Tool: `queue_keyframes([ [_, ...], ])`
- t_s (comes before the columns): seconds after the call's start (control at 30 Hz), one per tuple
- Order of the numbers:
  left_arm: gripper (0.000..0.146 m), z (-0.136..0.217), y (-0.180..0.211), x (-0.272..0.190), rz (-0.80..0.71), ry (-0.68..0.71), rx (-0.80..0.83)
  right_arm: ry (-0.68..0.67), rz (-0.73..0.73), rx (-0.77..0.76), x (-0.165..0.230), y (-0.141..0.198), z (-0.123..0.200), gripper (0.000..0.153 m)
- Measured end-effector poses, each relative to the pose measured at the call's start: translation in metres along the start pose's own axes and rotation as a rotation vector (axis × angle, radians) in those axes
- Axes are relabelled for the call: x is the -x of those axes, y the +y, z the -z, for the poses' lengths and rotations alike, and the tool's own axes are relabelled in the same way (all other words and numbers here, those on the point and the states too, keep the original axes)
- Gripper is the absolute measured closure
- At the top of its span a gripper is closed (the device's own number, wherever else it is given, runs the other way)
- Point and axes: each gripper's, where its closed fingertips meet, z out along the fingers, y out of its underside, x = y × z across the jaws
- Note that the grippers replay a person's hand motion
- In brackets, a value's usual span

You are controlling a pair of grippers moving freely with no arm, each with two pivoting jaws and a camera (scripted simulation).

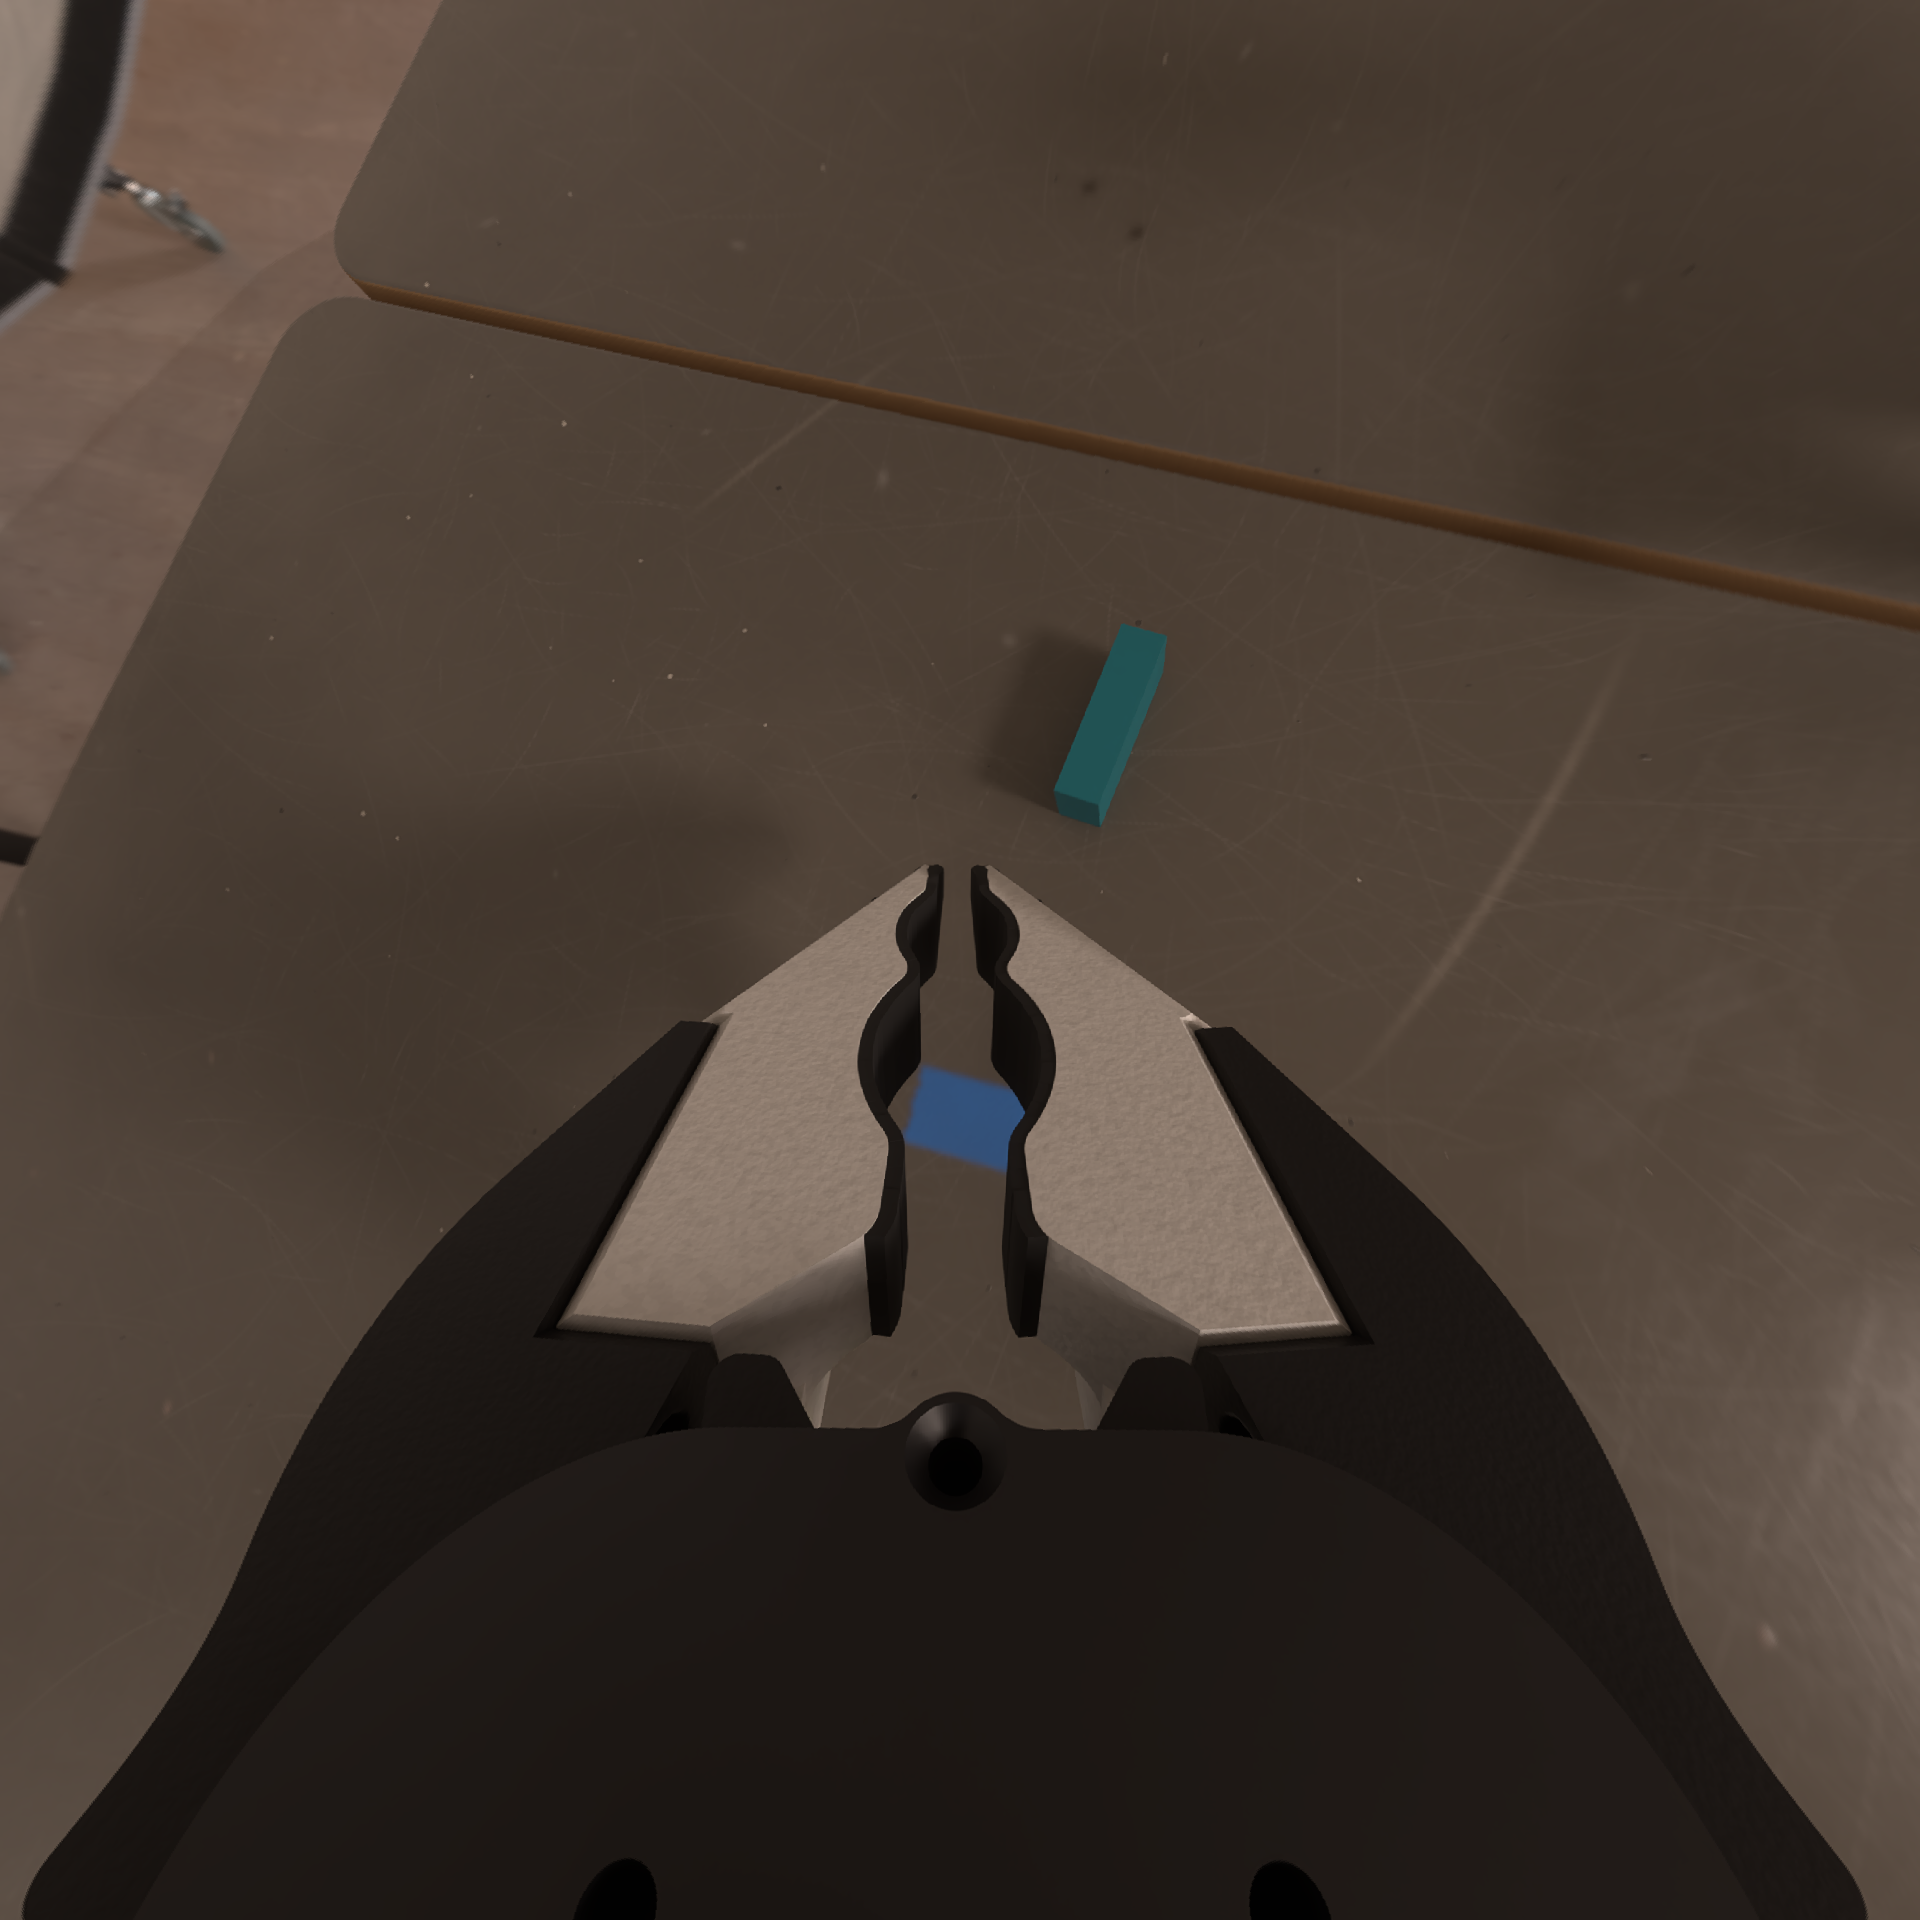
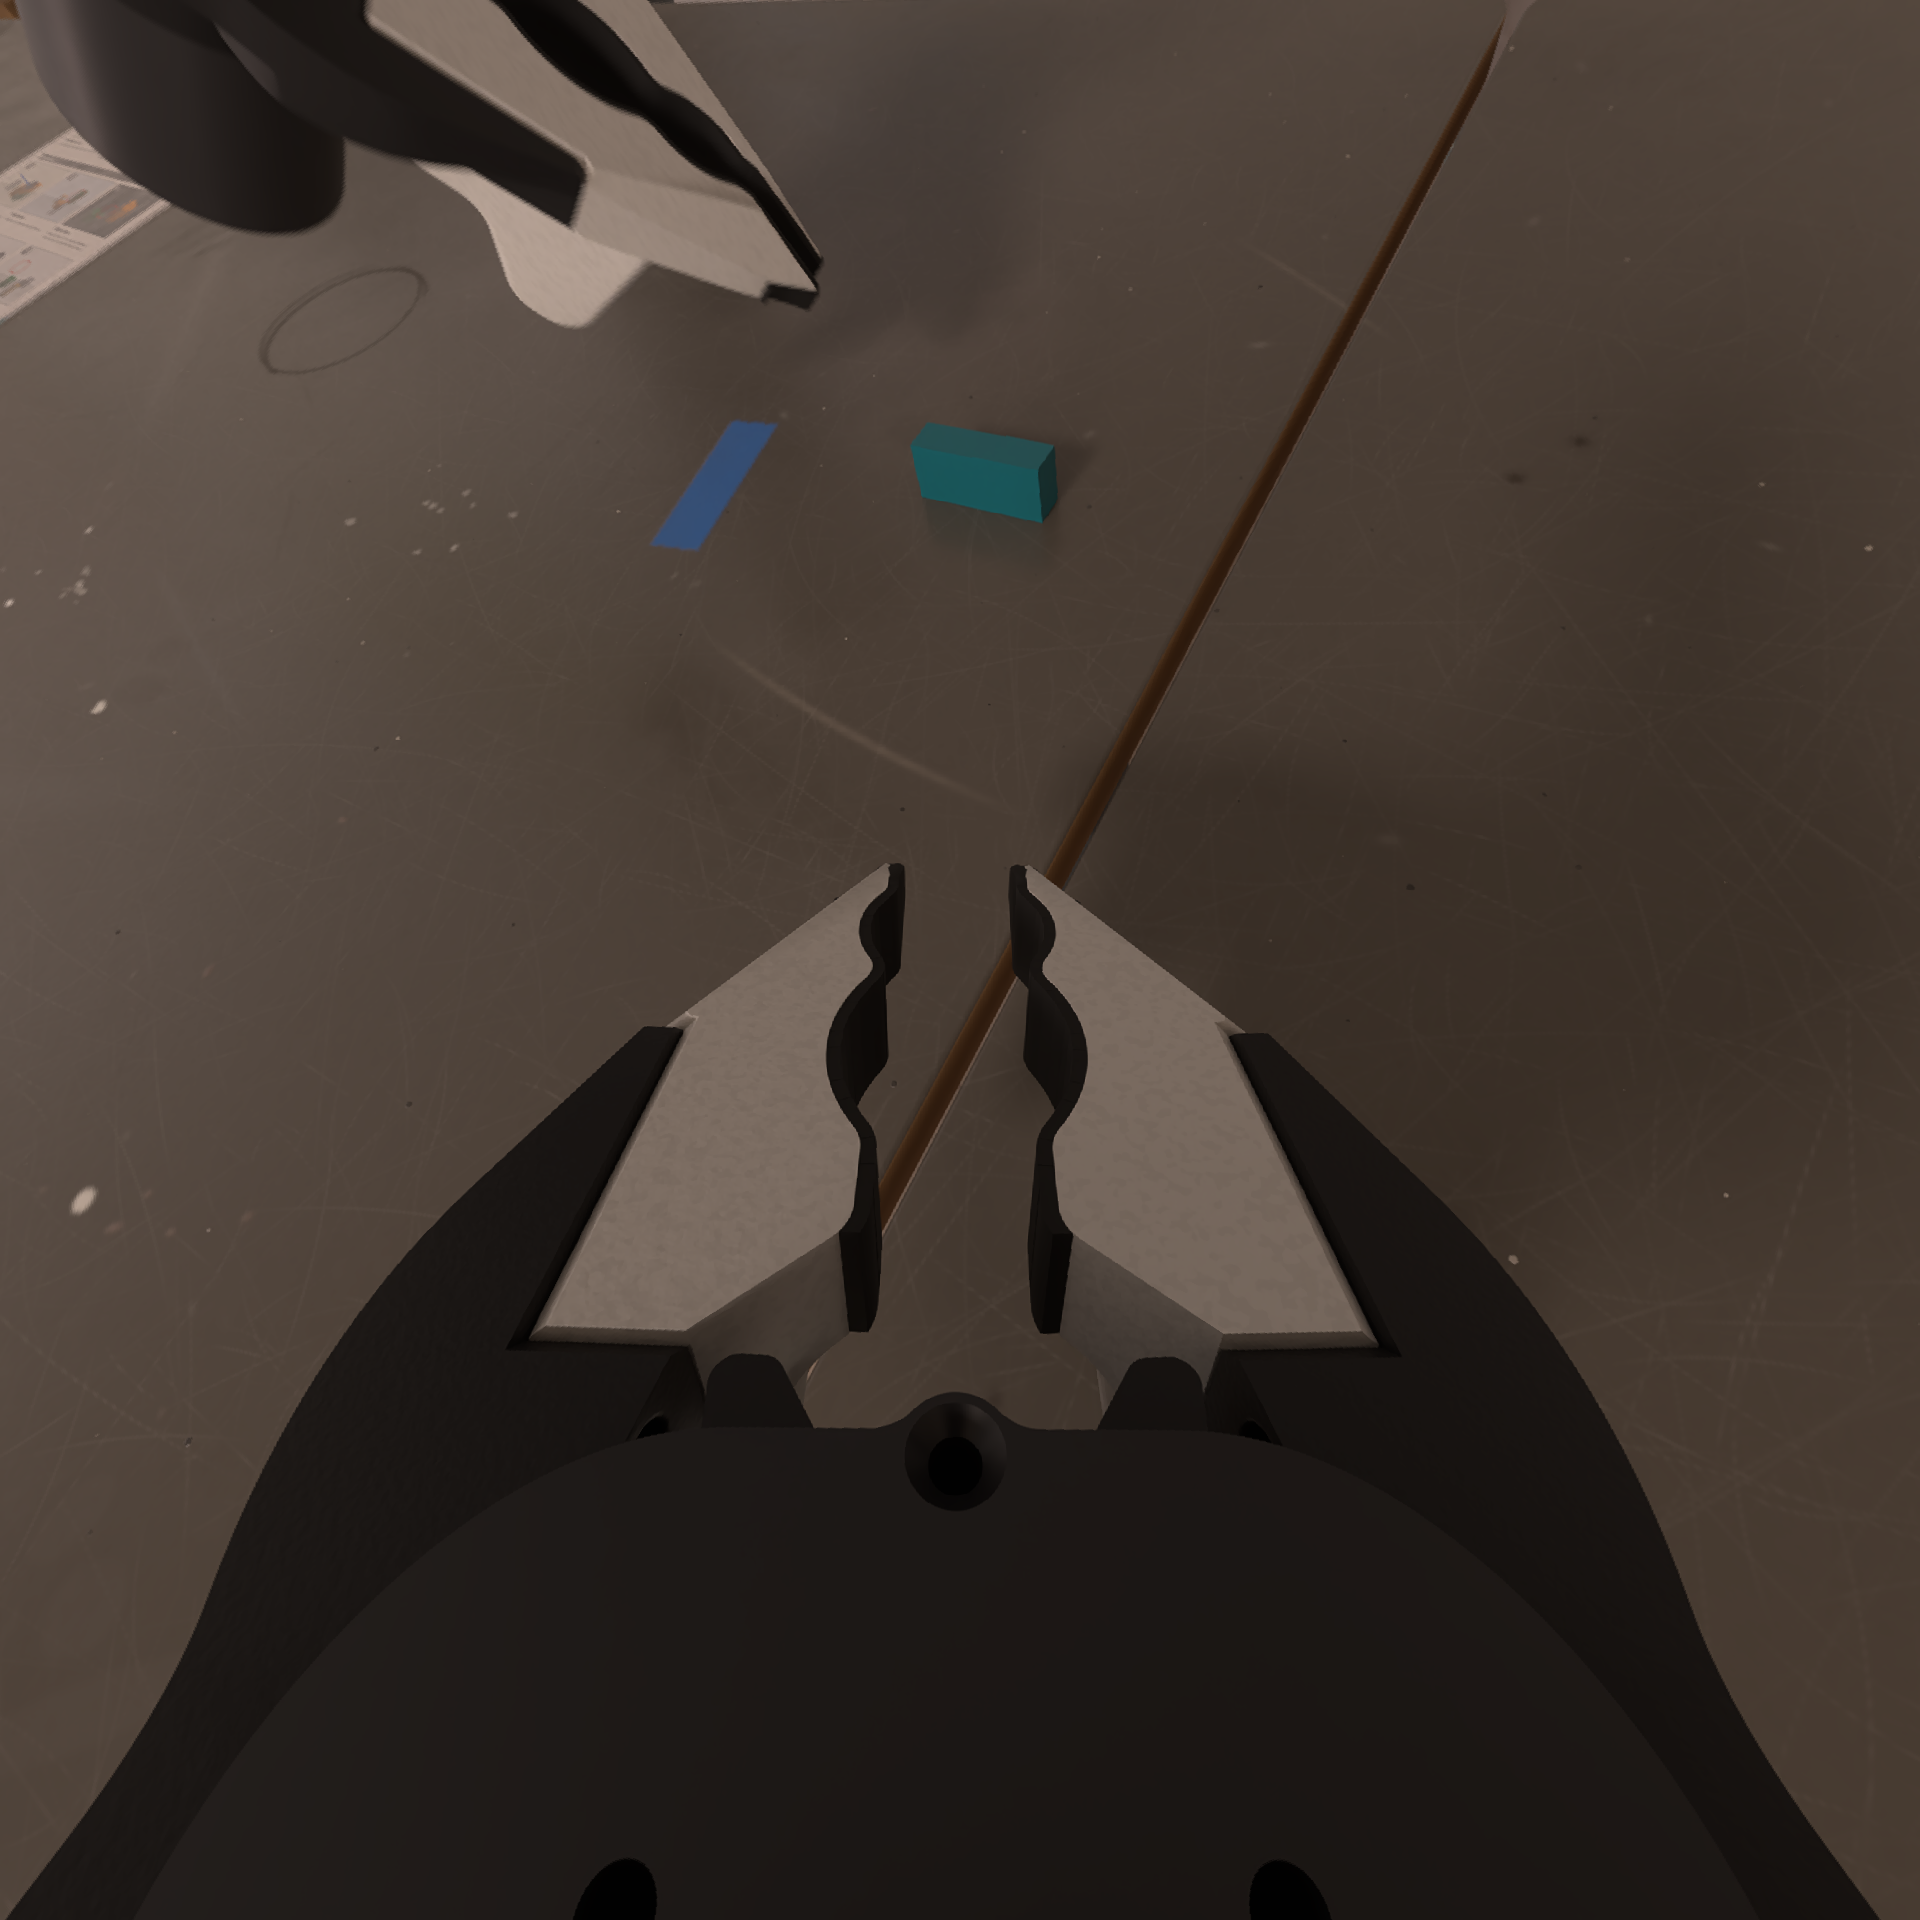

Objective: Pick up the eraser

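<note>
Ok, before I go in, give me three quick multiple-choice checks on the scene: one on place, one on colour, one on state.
1. In the right wrist view, the eraser lies:
A. left of the blue tape strip
B. between the tape strip and the brown table seam
C. beyond the seam, on the other tabletop

2. The eraser is:
A. teal
B. red
C. white

3. The eraser is:
A. clamped in the left hand-held gripper
B. clamped in the right hand-held gripper
C. lying on the table, untouched

Answers:
1. B, since the tape is to its left and the seam to its right.
2. A, as both views show a teal block.
3. C, as both grippers hold nothing and sit clear of it.
</note>
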Motion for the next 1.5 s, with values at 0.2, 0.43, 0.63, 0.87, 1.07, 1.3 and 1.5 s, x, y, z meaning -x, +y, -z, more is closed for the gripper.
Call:
queue_keyframes([
  [0.2, 0.134, 0.032, 0.007, 0.008, 0.064, 0.093, -0.057, 0.007, 0.023, 0.008, 0.005, -0.001, -0.002, 0.134],
  [0.43, 0.13, 0.051, 0.025, 0.002, 0.049, 0.067, -0.107, 0.005, 0.068, 0.041, 0.014, 0.001, -0.011, 0.136],
  [0.63, 0.127, 0.023, 0.009, -0.016, -0.037, 0.164, -0.052, -0.004, 0.127, 0.047, 0.028, -0.002, -0.013, 0.137],
  [0.87, 0.126, -0.033, -0.017, -0.029, -0.177, 0.214, 0.091, 0.046, 0.201, 0.03, 0.027, -0.005, -0.006, 0.141],
  [1.07, 0.129, -0.054, -0.012, -0.032, -0.32, 0.208, 0.238, 0.031, 0.144, 0.016, 0.021, -0.005, 0.0, 0.141],
  [1.3, 0.126, -0.043, -0.022, -0.05, -0.113, 0.295, 0.115, 0.014, 0.107, -0.007, 0.019, -0.008, 0.002, 0.141],
  [1.5, 0.126, 0.021, -0.072, -0.1, 0.561, 0.727, -0.278, -0.023, 0.015, -0.207, 0.025, -0.044, 0.009, 0.118],
])
